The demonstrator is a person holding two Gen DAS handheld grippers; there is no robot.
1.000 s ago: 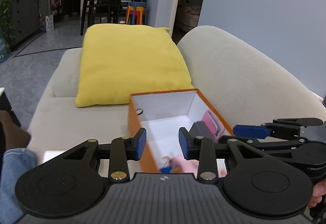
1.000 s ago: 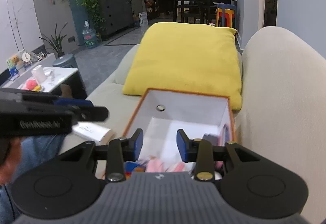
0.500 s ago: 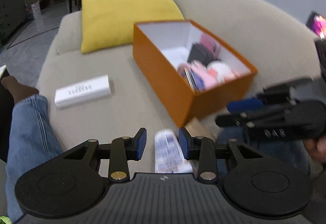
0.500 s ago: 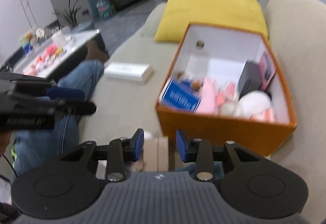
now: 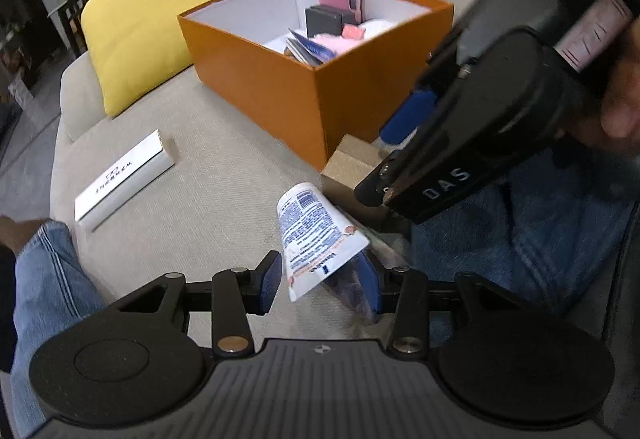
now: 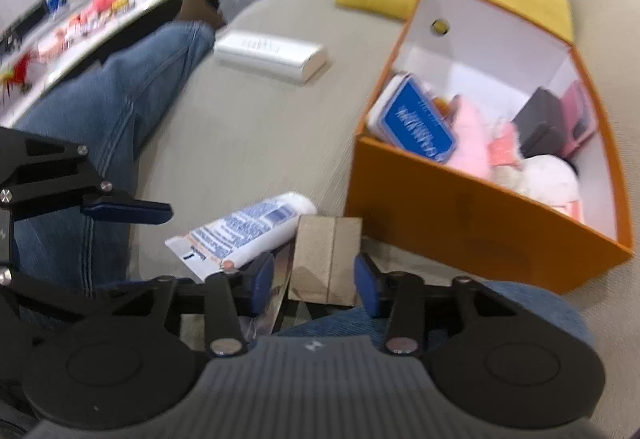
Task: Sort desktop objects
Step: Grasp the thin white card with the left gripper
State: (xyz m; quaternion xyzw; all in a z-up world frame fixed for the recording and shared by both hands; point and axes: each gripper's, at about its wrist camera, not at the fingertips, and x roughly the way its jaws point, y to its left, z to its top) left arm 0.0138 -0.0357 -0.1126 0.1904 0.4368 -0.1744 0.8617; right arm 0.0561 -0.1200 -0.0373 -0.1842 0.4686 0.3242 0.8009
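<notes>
A white tube with blue print (image 5: 316,235) lies on the beige sofa seat, its flat crimped end between the fingers of my open left gripper (image 5: 320,285). It also shows in the right wrist view (image 6: 244,235). A small brown cardboard box (image 6: 328,259) lies beside the tube, between the fingers of my open right gripper (image 6: 314,281); it also shows in the left wrist view (image 5: 356,171). The orange box (image 5: 280,87) holds several items; in the right wrist view (image 6: 480,215) it stands just beyond the cardboard box. Neither gripper holds anything.
A long white box (image 5: 124,179) lies on the seat to the left. A yellow cushion (image 5: 148,15) leans behind the orange box. The person's jeans-clad legs (image 6: 120,111) flank the objects. A low table with small items (image 6: 80,11) stands beyond the sofa.
Both grippers dropped from over the orange box and came down close over the seat. The tube now lies between the left fingers, the cardboard box between the right fingers.
</notes>
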